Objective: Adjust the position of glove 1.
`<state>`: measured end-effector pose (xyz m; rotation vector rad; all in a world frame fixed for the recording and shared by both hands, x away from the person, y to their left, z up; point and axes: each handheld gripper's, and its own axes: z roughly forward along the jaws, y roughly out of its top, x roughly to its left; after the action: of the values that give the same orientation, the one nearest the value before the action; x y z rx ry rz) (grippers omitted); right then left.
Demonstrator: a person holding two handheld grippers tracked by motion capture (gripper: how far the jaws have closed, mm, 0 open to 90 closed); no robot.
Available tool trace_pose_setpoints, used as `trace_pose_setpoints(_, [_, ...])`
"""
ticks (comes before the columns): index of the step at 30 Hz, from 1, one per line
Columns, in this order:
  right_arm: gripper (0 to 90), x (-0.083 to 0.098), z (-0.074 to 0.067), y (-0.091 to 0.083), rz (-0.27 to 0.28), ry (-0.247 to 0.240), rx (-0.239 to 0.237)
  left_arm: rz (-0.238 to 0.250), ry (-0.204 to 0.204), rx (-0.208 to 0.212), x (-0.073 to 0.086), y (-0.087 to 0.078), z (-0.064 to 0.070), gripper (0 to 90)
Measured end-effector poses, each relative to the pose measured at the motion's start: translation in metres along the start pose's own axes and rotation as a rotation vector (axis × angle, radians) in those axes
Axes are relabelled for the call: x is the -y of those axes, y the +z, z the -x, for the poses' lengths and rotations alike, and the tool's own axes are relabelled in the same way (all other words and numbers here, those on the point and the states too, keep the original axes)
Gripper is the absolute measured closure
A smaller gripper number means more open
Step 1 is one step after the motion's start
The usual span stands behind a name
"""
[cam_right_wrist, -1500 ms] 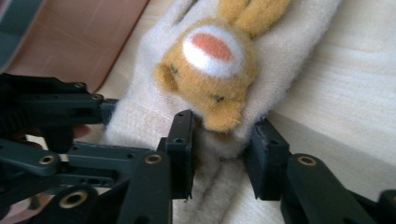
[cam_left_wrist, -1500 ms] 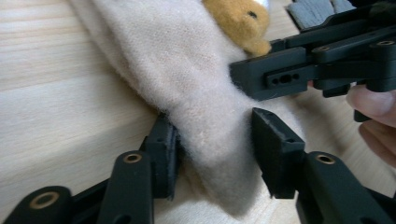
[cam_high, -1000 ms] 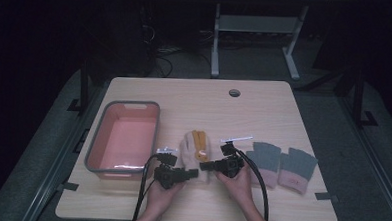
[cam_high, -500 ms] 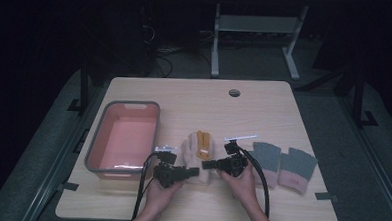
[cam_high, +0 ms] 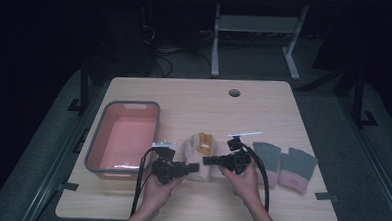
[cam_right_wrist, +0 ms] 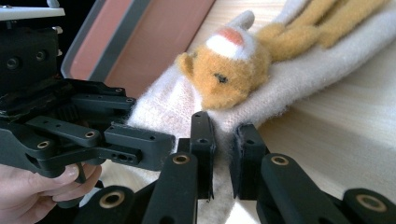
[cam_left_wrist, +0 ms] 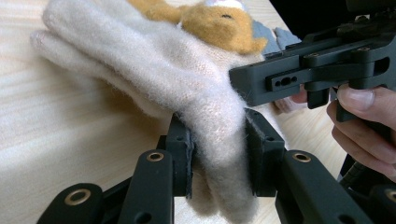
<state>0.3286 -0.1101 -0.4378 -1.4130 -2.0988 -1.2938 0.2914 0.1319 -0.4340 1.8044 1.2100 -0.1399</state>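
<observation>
On the table (cam_high: 194, 98), both grippers are pinching a cream glove (cam_left_wrist: 154, 70).
Left gripper (cam_left_wrist: 218, 154) and right gripper (cam_right_wrist: 223, 156) are each clamping its fuzzy edge beside the pink bin (cam_high: 124, 137).

The cream glove (cam_left_wrist: 154, 70) is a fuzzy, woolly knit with loose hairs on its surface. The orange animal figure (cam_right_wrist: 224, 70) on it looks like soft plush. The desk (cam_high: 194, 100) shows pale wood grain, smooth and matt. The left claw (cam_left_wrist: 217, 149) and right claw (cam_right_wrist: 223, 154) are matt black plastic with brass-coloured rivets. The tub (cam_high: 125, 137) looks like smooth plastic, slightly glossy inside.
</observation>
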Motion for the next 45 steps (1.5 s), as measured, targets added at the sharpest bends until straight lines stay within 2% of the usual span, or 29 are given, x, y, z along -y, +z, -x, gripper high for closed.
trace_pose_setpoints(12, [81.2, -0.011, -0.013, -0.009, 0.018, -0.018, -0.009, 0.018, 0.031, 0.017, -0.012, -0.013, 0.004, 66.7])
trace_pose_setpoints(24, [81.3, -0.024, -0.026, -0.016, 0.034, -0.035, -0.023, 0.039, 0.036, 0.034, -0.024, -0.024, 0.007, 66.7])
trace_pose_setpoints(36, [81.3, -0.040, -0.039, -0.021, 0.052, -0.053, -0.040, 0.050, 0.060, 0.040, -0.043, -0.041, 0.009, 66.7])
trace_pose_setpoints(45, [81.4, -0.056, -0.052, -0.020, 0.058, -0.074, -0.046, 0.069, 0.050, 0.053, -0.056, -0.055, 0.004, 66.6])
